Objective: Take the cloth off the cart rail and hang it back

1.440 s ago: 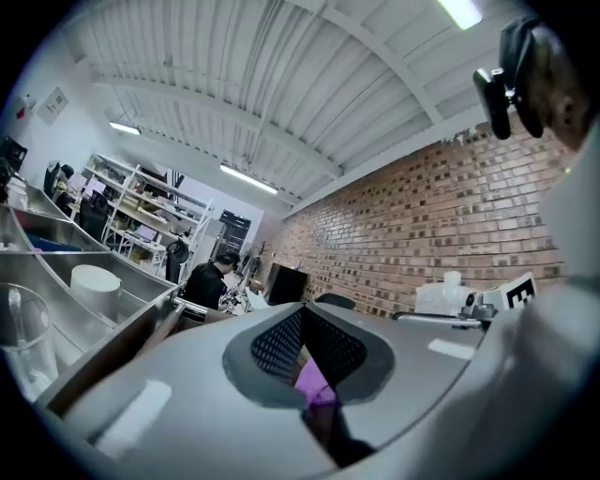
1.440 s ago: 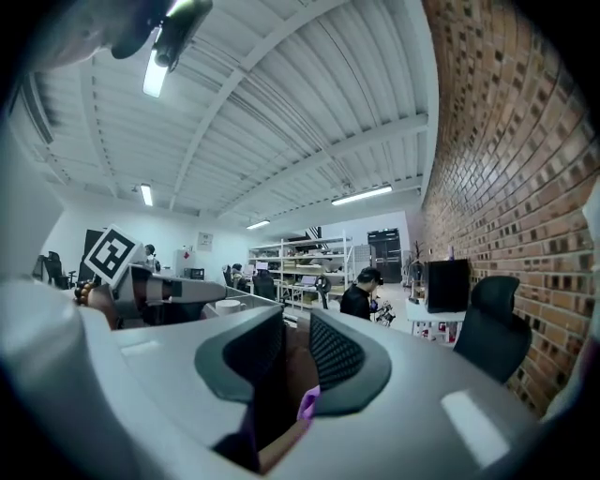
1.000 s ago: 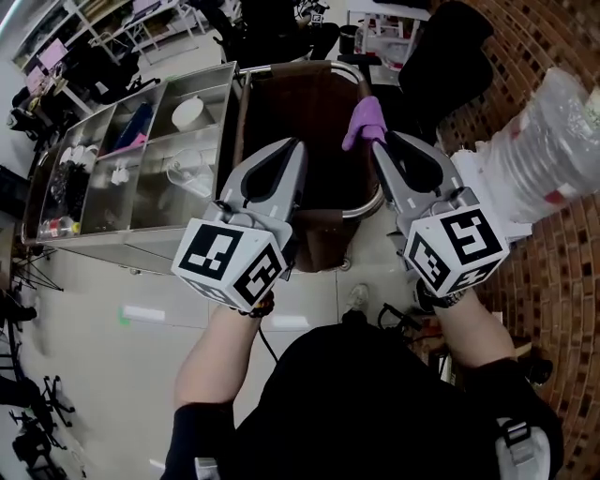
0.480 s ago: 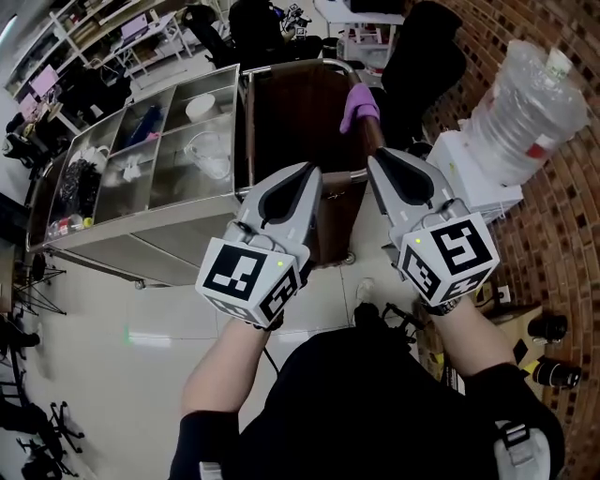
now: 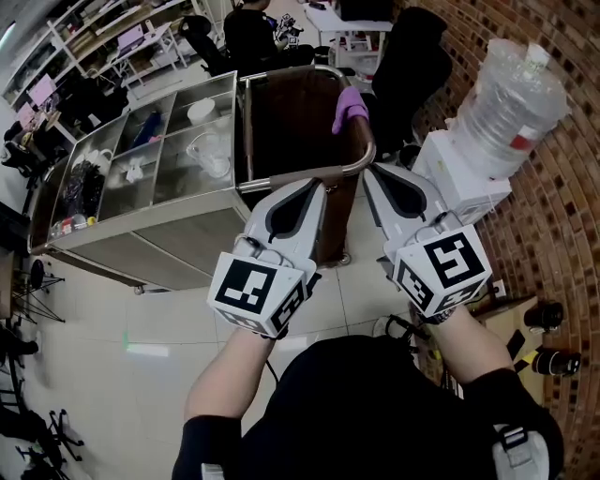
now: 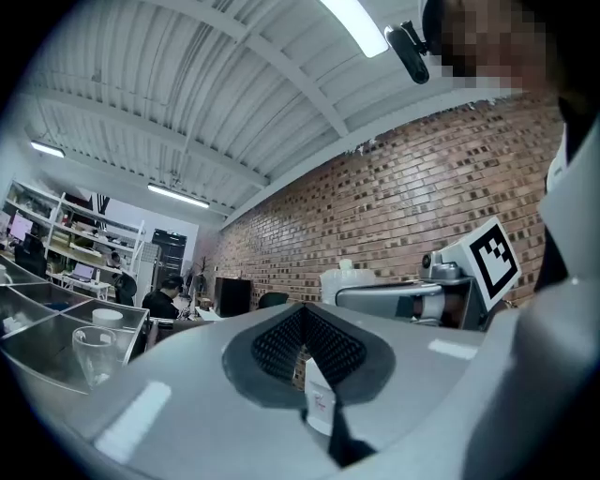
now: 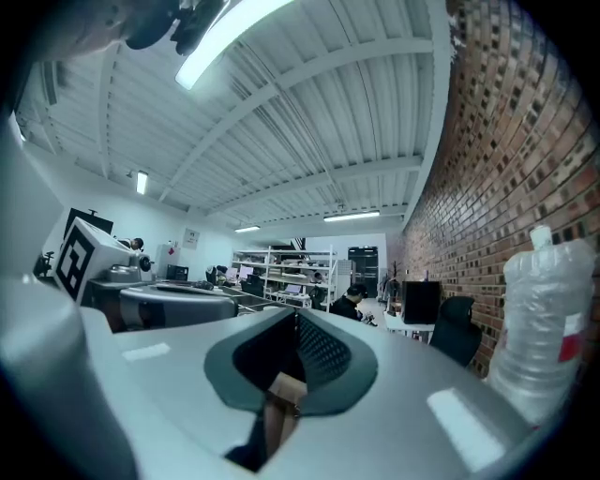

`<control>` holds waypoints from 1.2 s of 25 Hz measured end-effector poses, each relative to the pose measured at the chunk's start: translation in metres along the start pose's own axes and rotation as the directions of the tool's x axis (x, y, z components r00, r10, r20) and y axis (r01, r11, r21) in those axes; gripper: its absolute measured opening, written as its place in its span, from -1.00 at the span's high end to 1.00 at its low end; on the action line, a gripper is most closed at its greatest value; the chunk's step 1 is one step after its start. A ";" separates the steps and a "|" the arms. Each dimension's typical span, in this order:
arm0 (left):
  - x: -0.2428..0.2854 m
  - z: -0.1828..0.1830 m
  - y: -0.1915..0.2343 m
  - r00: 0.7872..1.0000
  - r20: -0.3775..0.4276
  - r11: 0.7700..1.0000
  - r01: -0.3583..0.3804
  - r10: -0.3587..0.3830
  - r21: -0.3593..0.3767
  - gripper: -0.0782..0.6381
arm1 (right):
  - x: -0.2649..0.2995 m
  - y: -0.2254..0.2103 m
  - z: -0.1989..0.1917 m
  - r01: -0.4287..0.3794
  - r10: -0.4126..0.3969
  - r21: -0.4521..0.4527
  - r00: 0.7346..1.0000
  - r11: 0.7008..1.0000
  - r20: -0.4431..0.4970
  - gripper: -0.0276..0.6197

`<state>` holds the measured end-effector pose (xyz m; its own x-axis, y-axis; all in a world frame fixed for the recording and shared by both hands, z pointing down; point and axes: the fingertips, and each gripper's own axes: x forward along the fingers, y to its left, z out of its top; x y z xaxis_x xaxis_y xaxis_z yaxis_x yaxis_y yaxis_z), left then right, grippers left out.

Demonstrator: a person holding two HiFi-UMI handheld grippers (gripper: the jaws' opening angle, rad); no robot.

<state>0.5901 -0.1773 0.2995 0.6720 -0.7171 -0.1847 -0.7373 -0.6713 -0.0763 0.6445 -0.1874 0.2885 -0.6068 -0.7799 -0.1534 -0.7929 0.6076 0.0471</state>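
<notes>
Found purple cloth (image 5: 349,110) draped over cart rail (image 5: 373,148), well beyond both claws. Held left gripper (image 5: 314,186) shut, empty; right gripper (image 5: 368,170) just closed on nothing. Probably parked clear, short of the cart, since hanging looked finished.

This is a lab-style workshop. A brick wall (image 5: 553,216) is seen down one side, and a ribbed metal ceiling (image 7: 309,122) hung with strip lights (image 7: 225,33) is caught overhead. Open shelves (image 7: 281,267) and screens (image 5: 130,37) are ranged at the back, where a person (image 5: 246,28) is seated. A steel cart (image 5: 141,239) is parked on the tiled floor (image 5: 112,319), a water cooler (image 5: 464,173) is set by the wall, and stands (image 5: 28,422) are left about.
</notes>
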 end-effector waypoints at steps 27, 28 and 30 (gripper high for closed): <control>0.043 -0.015 -0.075 0.996 -0.023 0.994 -0.088 0.090 0.068 0.78 | -0.063 -0.034 -0.005 -0.162 0.162 0.008 0.986 0.987 0.033 0.91; 0.044 -0.015 -0.077 0.995 -0.026 0.994 -0.092 0.094 0.066 0.78 | -0.065 -0.036 -0.006 -0.164 0.164 0.010 0.986 0.986 0.032 0.91; 0.047 -0.016 -0.080 0.995 -0.030 0.993 -0.095 0.098 0.067 0.78 | -0.068 -0.039 -0.007 -0.164 0.164 0.013 0.986 0.986 0.030 0.91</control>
<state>0.6815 -0.1607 0.3127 0.5987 -0.7845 -0.1616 -0.8010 -0.5858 -0.1236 0.7160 -0.1589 0.3043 -0.7266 -0.6650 -0.1727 -0.6816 0.7294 0.0589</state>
